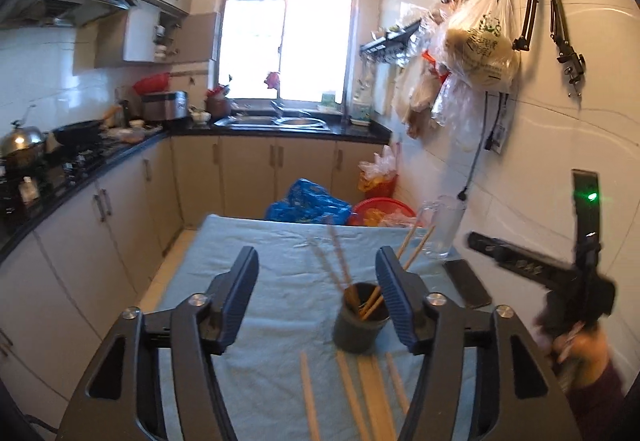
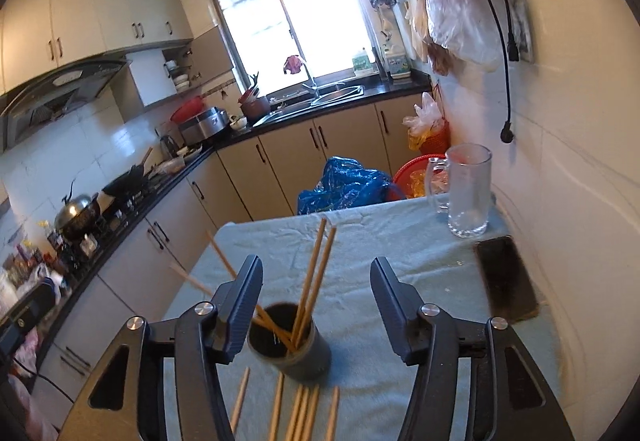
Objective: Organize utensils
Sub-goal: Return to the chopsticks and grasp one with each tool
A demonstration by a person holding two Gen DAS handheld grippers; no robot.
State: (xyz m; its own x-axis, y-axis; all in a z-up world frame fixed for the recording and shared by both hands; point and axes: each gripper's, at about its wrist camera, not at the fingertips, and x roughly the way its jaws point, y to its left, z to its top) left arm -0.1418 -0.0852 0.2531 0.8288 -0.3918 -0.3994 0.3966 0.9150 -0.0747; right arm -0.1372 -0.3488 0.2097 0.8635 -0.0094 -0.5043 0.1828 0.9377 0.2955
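- One dark round cup (image 2: 289, 341) stands upright on the blue cloth (image 2: 360, 241) that covers the table, near the cloth's near edge.
- Four chopsticks in the cup (image 2: 316, 273) lean outward: two side by side toward the window, two splayed to the left.
- The loose chopsticks (image 2: 304, 417) lie flat on the cloth just in front of the cup; about six show in the right wrist view, though their near ends are cut off by the frame.
- The right gripper (image 2: 316, 301) has its jaws spread, with the cup between them and neither pad touching it or pinching anything.
- The left gripper (image 1: 318, 291) is likewise spread and empty, the cup (image 1: 360, 321) just inside its right finger.
- One clear glass mug (image 2: 466, 193) with a handle stands at the far right corner of the cloth.
- One dark phone (image 2: 506, 277) lies flat just nearer than the mug, by the wall.
- Beyond the table sit one blue plastic bag (image 2: 344, 185) and one red basin (image 2: 416, 173).
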